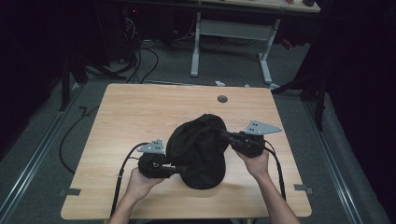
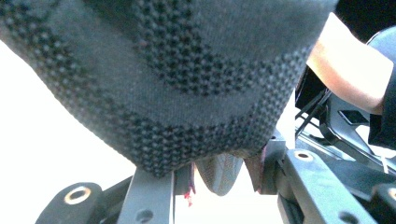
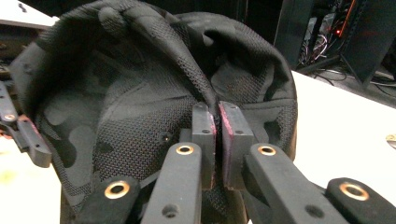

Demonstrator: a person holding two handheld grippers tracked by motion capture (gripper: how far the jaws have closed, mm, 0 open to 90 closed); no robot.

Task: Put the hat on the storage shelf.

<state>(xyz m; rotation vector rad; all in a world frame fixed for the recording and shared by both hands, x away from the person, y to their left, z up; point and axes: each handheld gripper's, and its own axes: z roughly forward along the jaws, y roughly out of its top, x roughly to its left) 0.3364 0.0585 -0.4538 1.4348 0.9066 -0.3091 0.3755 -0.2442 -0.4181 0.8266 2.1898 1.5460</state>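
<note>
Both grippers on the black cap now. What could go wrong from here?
1. The right gripper pinches only a thin fold of the black cap, so the mesh may slip out if pulled.
2. The left gripper grips just the cap's edge; opposing pulls could stretch or tear it.

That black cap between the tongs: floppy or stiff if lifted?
Probably floppy: the cap folds and creases where the right tongs pinch its mesh cloth. It likely sags between the two grips, as the left tongs hold the opposite edge. It looks light, and the knit seems unlikely to slip.
</note>
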